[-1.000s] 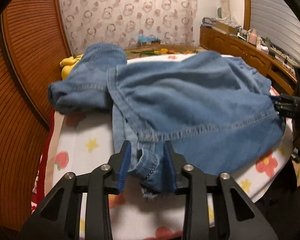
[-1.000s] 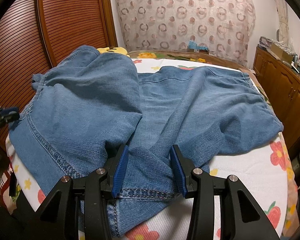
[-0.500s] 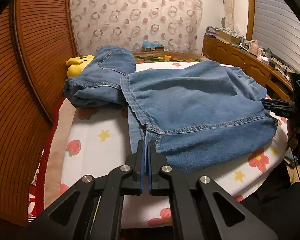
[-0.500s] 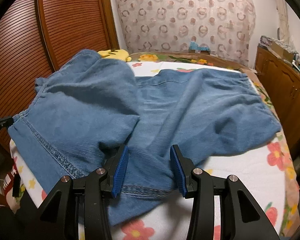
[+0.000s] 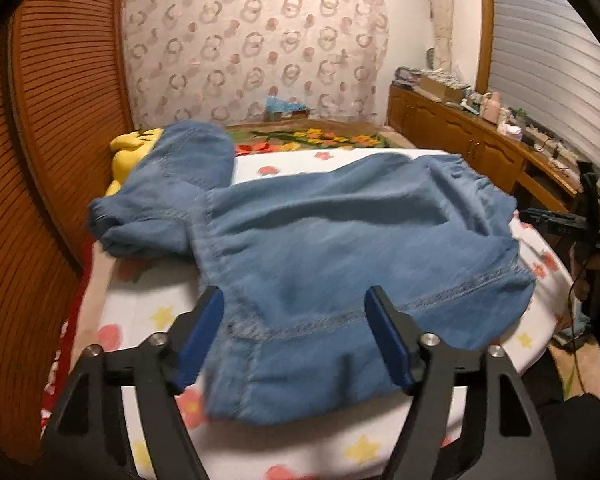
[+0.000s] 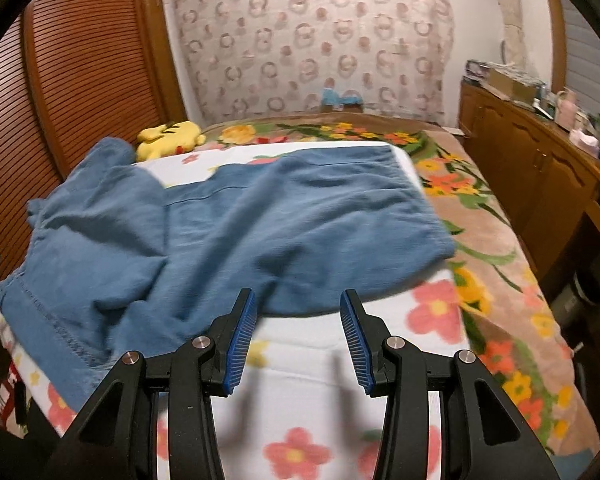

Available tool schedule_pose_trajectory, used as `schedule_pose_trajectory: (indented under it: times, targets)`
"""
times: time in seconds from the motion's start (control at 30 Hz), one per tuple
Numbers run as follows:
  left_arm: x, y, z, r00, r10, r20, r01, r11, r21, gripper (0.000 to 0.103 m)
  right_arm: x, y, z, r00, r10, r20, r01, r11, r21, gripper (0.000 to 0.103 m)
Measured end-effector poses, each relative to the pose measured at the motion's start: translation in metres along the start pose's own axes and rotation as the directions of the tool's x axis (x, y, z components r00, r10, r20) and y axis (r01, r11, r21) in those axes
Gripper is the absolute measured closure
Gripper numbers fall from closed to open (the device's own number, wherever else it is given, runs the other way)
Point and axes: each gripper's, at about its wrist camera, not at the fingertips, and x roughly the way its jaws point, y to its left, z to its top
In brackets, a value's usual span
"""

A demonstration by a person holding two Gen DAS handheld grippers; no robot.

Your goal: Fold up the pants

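Left wrist view: the left tongs [image 5: 294, 332] are opening wide above the near hem of the blue pants [image 5: 340, 248], gripping nothing. The right tongs [image 6: 298, 338] stand half apart, empty, over the flowered sheet [image 6: 380, 364]. Beyond, the pants sprawl across the bed.

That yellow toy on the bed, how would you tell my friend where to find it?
Look at the bed with the flowery blanket, and go to its far corner beside the brown slatted wall. The yellow soft toy lies there, just behind the raised end of the blue denim pants. It is the only plain bright yellow, puffy thing; the other yellows are flat printed flowers.
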Motion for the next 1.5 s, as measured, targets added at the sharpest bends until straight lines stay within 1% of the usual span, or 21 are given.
schedule_pose_trajectory:
  times: [0.27,0.4,0.5,0.67,0.83,0.97,1.0,1.07,1.1,1.13,1.2,1.33,1.43,1.5]
  targets:
    - [0.019,-0.033,0.015,0.998,-0.059,0.007,0.058,0.997,0.044,0.026,0.015,-0.020,0.009,0.997,-0.079,-0.026,0.079,0.997,0.019,0.057]
    - [0.031,-0.048,0.016,0.997,-0.080,-0.010,0.081,0.994,0.067,0.026,0.031,-0.026,0.025,0.991,-0.127,-0.045,0.128,0.991,0.031,0.056]
    - [0.040,-0.055,0.014,0.996,-0.084,-0.029,0.086,0.993,0.078,0.026,0.040,-0.031,0.032,0.986,-0.150,-0.068,0.154,0.987,0.052,0.056]
    - [0.052,-0.060,0.008,0.994,-0.095,-0.058,0.099,0.992,0.077,0.026,0.048,-0.036,0.042,0.985,-0.140,-0.103,0.151,0.983,0.104,0.056]
    - [0.061,-0.061,0.004,0.994,-0.073,-0.085,0.081,0.993,0.088,0.026,0.052,-0.042,0.047,0.985,-0.125,-0.118,0.141,0.980,0.140,0.057]
    - [0.066,-0.061,0.002,0.992,-0.073,-0.099,0.081,0.994,0.080,0.026,0.050,-0.046,0.049,0.985,-0.127,-0.117,0.142,0.980,0.139,0.071]
    - [0.067,-0.060,0.001,0.992,-0.071,-0.100,0.079,0.994,0.080,0.026,0.049,-0.046,0.049,0.985,-0.129,-0.113,0.144,0.981,0.133,0.075]
    - [0.069,-0.060,0.000,0.992,-0.069,-0.104,0.077,0.994,0.078,0.026,0.050,-0.048,0.048,0.983,-0.144,-0.114,0.157,0.980,0.119,0.079]
    - [0.070,-0.060,-0.001,0.992,-0.067,-0.105,0.076,0.994,0.077,0.026,0.050,-0.049,0.048,0.983,-0.143,-0.117,0.156,0.981,0.112,0.082]
    - [0.071,-0.059,-0.001,0.992,-0.063,-0.106,0.072,0.994,0.078,0.026,0.051,-0.051,0.049,0.984,-0.135,-0.117,0.147,0.983,0.107,0.087]
    - [0.073,-0.059,-0.002,0.992,-0.058,-0.109,0.067,0.994,0.080,0.026,0.047,-0.050,0.051,0.982,-0.156,-0.104,0.165,0.983,0.084,0.092]
    - [0.075,-0.057,-0.002,0.992,-0.061,-0.111,0.070,0.995,0.075,0.026,0.028,-0.057,0.055,0.980,-0.190,-0.054,0.194,0.979,0.069,0.095]
    - [0.076,-0.053,-0.002,0.992,-0.057,-0.112,0.065,0.996,0.068,0.026,0.006,-0.078,0.060,0.971,-0.237,-0.007,0.237,0.966,0.104,0.096]
    - [0.077,-0.051,-0.004,0.992,-0.056,-0.112,0.064,0.996,0.063,0.026,-0.004,-0.092,0.060,0.969,-0.247,0.004,0.245,0.961,0.131,0.096]
